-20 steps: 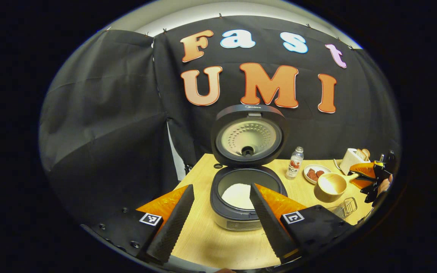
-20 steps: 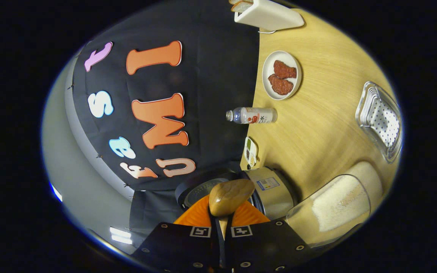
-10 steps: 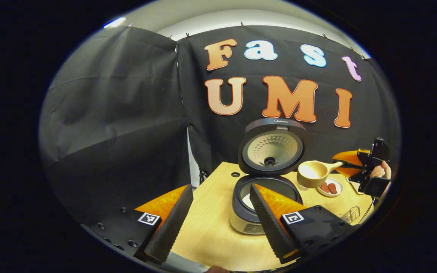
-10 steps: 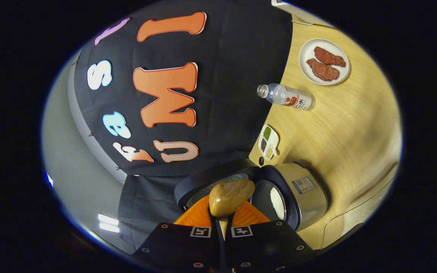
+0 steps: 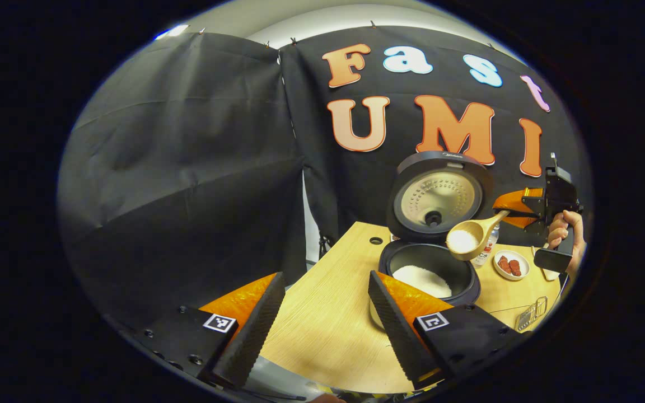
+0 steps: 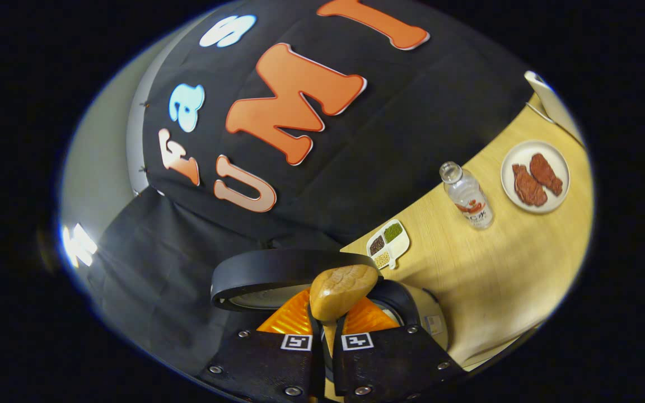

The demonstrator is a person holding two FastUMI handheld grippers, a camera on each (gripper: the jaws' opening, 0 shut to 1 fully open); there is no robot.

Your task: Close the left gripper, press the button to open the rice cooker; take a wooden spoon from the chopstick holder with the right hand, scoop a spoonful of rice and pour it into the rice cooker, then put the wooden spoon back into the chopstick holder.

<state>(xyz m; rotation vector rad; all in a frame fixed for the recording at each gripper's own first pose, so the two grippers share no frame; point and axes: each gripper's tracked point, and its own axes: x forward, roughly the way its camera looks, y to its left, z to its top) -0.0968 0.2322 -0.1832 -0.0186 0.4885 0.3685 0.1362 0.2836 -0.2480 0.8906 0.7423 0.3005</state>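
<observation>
On the light wooden table (image 5: 322, 324) the rice cooker (image 5: 431, 274) stands with its lid (image 5: 440, 196) swung upright at the back, white rice (image 5: 420, 278) lying in the inner pot. Just behind and right of the cooker there's a small clear bottle (image 6: 466, 196), and right of that a white plate of reddish meat pieces (image 6: 535, 176). A little three-part dish of grains (image 6: 388, 244) sits against the black cloth at the cooker's far side, seen in the right gripper view. A wire rack (image 5: 531, 313) lies near the table's front right edge, and a round hole (image 5: 376, 240) shows in the tabletop left of the lid.

The left gripper (image 5: 322, 330) hangs low in front of the table, jaws spread wide, nothing between them, well apart from the cooker.

Over at the right, a hand (image 5: 566, 232) carries the right gripper (image 5: 515, 208) above the cooker's right rim. Its fingers are clamped on the handle of the wooden spoon (image 5: 468, 238), both pressing it close in the right gripper view (image 6: 326, 330). The spoon runs straight out from the fingertips along the gripper's line; in the left gripper view its handle slants up to the right and the bowl hangs down-left, tilted over the open pot, with a heap of rice in it. The bowl sits between the raised lid and the pot, not touching either. From the right gripper view only the bowl's rounded back (image 6: 342, 282) faces the camera, with the lid's dark edge just behind it.
</observation>
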